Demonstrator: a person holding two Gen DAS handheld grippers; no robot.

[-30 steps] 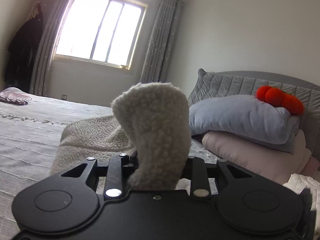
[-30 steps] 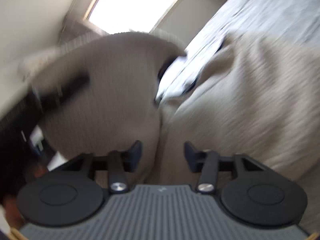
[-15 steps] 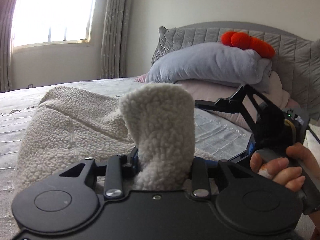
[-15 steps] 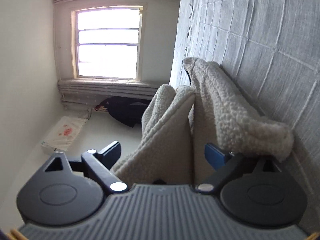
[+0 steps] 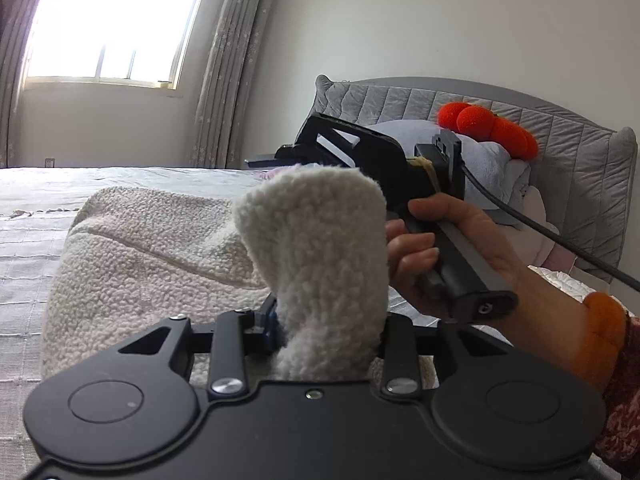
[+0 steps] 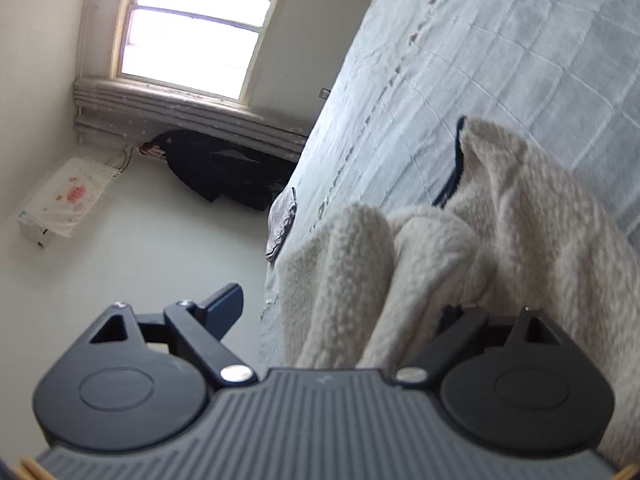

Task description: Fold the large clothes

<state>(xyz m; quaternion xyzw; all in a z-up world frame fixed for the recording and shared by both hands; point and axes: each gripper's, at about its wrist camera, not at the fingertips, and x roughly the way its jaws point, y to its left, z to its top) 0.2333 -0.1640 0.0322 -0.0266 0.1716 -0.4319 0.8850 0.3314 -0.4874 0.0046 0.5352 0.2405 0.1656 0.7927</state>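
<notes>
Left wrist view: my left gripper (image 5: 326,334) is clamped on an upstanding fold of the cream fleece garment (image 5: 160,248), which lies on the bed (image 5: 32,220). To the right, my right hand (image 5: 448,248) holds the right gripper's handle.

Right wrist view: my right gripper (image 6: 348,312) stands wide apart, fleece (image 6: 500,220) bunched between its fingers (image 6: 224,306).

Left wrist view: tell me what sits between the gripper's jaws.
A bunched fold of the cream fleece garment fills the gap of the left gripper, standing up from it; the left wrist view shows this.
</notes>
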